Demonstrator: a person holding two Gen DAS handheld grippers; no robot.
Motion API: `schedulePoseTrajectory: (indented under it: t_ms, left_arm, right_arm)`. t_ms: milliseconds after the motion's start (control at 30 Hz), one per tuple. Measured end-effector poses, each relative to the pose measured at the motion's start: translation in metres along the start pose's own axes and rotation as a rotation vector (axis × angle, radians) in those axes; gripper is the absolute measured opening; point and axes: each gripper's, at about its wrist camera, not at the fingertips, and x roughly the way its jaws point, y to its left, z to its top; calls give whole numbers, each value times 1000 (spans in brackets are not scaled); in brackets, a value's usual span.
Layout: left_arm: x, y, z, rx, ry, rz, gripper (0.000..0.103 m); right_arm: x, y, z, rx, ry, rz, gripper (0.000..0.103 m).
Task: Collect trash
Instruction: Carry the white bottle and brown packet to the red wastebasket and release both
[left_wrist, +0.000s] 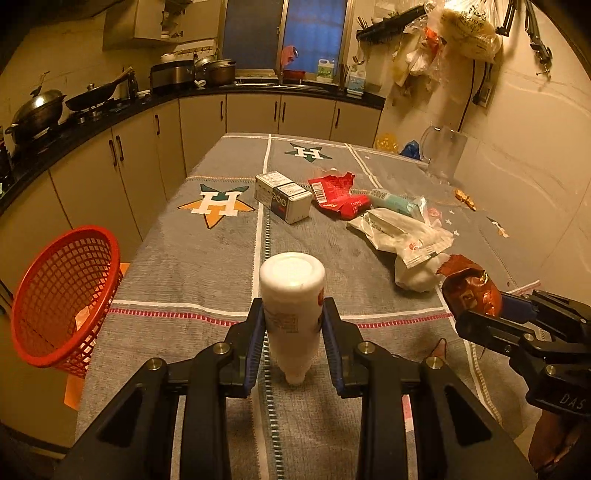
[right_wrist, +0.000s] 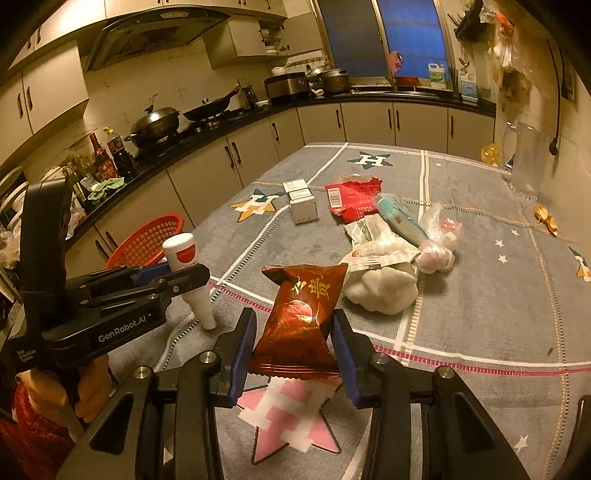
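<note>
Trash lies scattered on the grey-clothed desk (left_wrist: 177, 266). The left hand-held gripper (left_wrist: 293, 332) is clamped on a white bottle (left_wrist: 291, 306), held cap-down above the cloth; the right hand-held gripper (right_wrist: 293, 341) is clamped on a red-brown snack wrapper (right_wrist: 303, 310). Both items look lifted, so carrying seems the step in hand. Next, each likely needs moving left to the red basket (left_wrist: 62, 299) beside the desk, then releasing.

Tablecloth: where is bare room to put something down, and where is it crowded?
Bare cloth lies left of the boxes, around the orange star, toward the basket. Another free patch lies on the far right, between the white bags and the wall. The middle is crowded: red wrapper, tube and bags touch or overlap.
</note>
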Motion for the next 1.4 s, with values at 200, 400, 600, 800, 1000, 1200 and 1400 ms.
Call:
schedulePoseTrajectory:
  t_ms: [200, 400, 600, 800, 1000, 1200, 1400]
  left_arm:
    - [-13, -1, 0, 2, -23, 4, 29]
    - [-24, -2, 1, 5, -41, 11, 29]
    - [-29, -3, 1, 14, -48, 14, 29]
    - [-33, 5, 5, 5, -63, 22, 29]
    - [-36, 22, 13, -15, -84, 42, 29]
    - [-40, 49, 23, -49, -113, 69, 29]
    - [-47, 81, 29, -89, -135, 107, 29]
  right_arm:
    - [-11, 6, -2, -7, -19, 2, 45]
    - [-20, 11, -3, -18, -37, 2, 45]
    - [-20, 12, -3, -15, -32, 8, 45]
    - [-8, 15, 4, -20, -9, 15, 45]
    - [8, 19, 18, -26, 15, 27, 45]
    - [31, 32, 36, -41, 52, 49, 45]
    - [55, 58, 54, -77, 80, 84, 45]
